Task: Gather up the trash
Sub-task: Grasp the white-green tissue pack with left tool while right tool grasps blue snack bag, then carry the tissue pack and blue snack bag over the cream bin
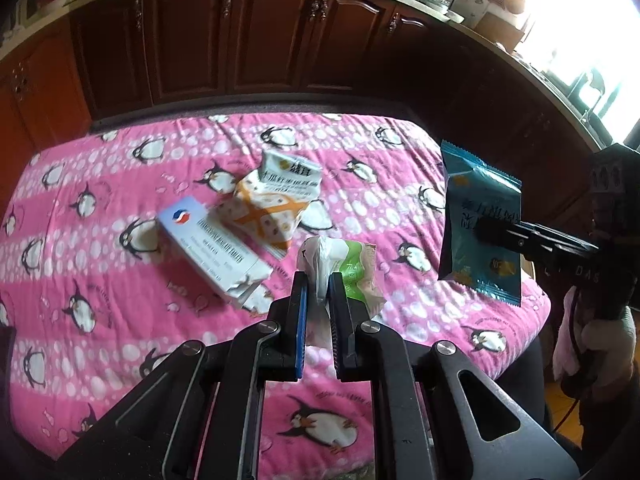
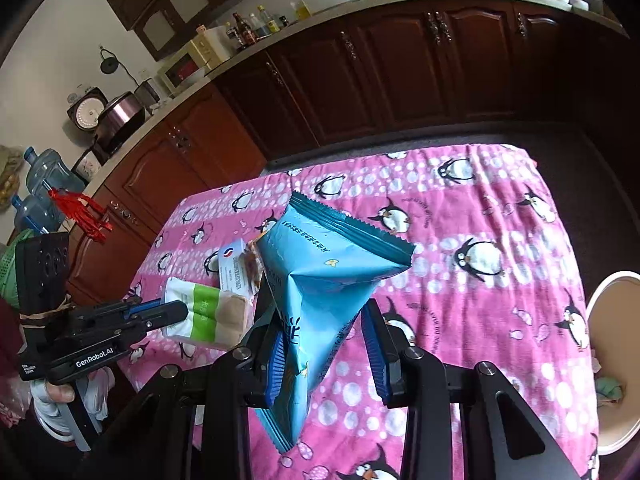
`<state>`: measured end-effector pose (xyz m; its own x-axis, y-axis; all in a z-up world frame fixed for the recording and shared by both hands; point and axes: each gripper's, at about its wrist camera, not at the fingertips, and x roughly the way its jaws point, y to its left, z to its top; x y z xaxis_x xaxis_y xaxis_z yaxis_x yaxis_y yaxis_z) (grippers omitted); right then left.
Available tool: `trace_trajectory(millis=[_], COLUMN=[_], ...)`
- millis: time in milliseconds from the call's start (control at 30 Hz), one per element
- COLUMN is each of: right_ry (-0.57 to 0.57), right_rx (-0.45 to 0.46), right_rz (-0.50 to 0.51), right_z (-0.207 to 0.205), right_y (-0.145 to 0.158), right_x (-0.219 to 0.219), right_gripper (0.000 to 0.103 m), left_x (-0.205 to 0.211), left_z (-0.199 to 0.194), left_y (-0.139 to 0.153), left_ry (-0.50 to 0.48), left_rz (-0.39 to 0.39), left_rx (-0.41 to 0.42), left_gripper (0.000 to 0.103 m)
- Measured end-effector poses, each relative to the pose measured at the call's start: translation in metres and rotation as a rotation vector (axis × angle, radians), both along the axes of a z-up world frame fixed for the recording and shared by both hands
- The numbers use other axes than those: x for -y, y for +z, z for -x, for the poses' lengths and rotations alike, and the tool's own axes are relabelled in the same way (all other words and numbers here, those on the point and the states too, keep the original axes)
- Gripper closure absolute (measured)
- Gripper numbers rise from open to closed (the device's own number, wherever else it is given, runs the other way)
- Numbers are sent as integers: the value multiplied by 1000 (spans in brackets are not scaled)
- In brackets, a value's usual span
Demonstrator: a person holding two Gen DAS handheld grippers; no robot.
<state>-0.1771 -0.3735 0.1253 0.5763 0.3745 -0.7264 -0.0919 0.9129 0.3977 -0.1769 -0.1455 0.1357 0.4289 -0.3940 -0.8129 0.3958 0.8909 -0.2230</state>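
My left gripper point(image 1: 318, 280) is shut on a white and green snack wrapper point(image 1: 352, 268) and holds it just above the pink penguin cloth point(image 1: 100, 200); it also shows in the right wrist view point(image 2: 204, 316). My right gripper point(image 2: 320, 312) holds a blue snack packet point(image 2: 320, 272); its jaws stand apart with the packet against the left finger. The packet also shows in the left wrist view point(image 1: 480, 220). A white medicine box point(image 1: 208, 244) and an orange and white wrapper point(image 1: 272, 204) lie on the cloth.
A white bin point(image 2: 616, 360) stands at the table's right edge with some trash inside. Dark wooden kitchen cabinets point(image 1: 260, 40) run behind the table. Water jugs point(image 2: 44, 176) stand at the far left.
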Motion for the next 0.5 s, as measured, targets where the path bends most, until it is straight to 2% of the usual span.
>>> trace_trajectory(millis=[500], right_ry=[-61], right_rx=[2], right_rz=[42], right_z=[10], right_y=[-2], right_x=[31], right_gripper=[69], left_x=[58], left_z=[-16], left_y=[5], left_ry=[-59], left_rz=[-2], left_rx=[25], left_gripper=[95])
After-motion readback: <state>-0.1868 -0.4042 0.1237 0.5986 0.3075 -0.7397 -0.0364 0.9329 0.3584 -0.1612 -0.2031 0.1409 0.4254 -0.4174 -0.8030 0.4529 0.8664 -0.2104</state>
